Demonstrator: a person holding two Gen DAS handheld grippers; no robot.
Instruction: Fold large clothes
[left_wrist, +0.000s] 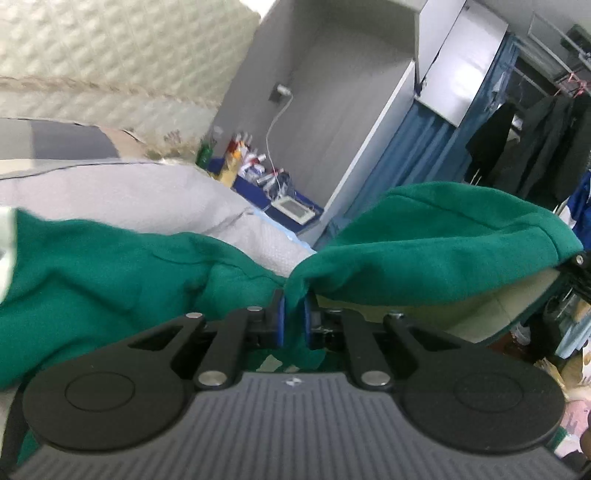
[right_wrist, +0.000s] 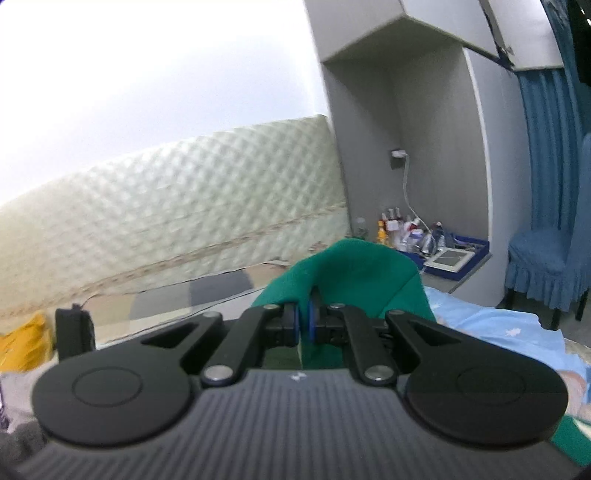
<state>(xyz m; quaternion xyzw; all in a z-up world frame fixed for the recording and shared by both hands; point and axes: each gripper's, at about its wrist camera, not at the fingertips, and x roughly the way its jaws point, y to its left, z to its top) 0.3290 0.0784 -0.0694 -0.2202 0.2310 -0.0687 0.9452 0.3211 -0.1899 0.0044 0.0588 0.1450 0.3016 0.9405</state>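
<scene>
Left tool (left_wrist: 294, 314) nearest the lens: blue pads (left_wrist: 281, 317) drawn narrow, pinching a gathered fold of green garment (left_wrist: 424, 236). Cloth bunches at the pinch and fans out to both sides, left part lying low, right part lifted and arching toward the frame's right edge, where a black fitting touches its hem. Pale lining shows under the raised part. No earlier view given; the grip reads as firm on the cloth.

Right tool (right_wrist: 303, 325): pads close together, a strip of the same garment (right_wrist: 351, 273) clamped between them. Fabric rises as a peaked hump just past the fingertips and falls away right.

Behind the garment, left view: grey bedding (left_wrist: 122, 195) on the bed. Right view: light blue sheet (right_wrist: 498, 328) at lower right, yellow object (right_wrist: 22, 343) at far left, blurred.

Quilted cream headboard (right_wrist: 166, 218) runs along the back. Bedside shelf (right_wrist: 458, 258) in a grey alcove holds bottles (right_wrist: 399, 229) and a white framed device (right_wrist: 448, 258); a white cable (right_wrist: 408, 192) hangs from a wall socket above. Blue curtain (right_wrist: 546, 147) and blue-covered chair (right_wrist: 539, 266) to the right. Dark clothes (left_wrist: 535, 155) hang at far right, left view.
</scene>
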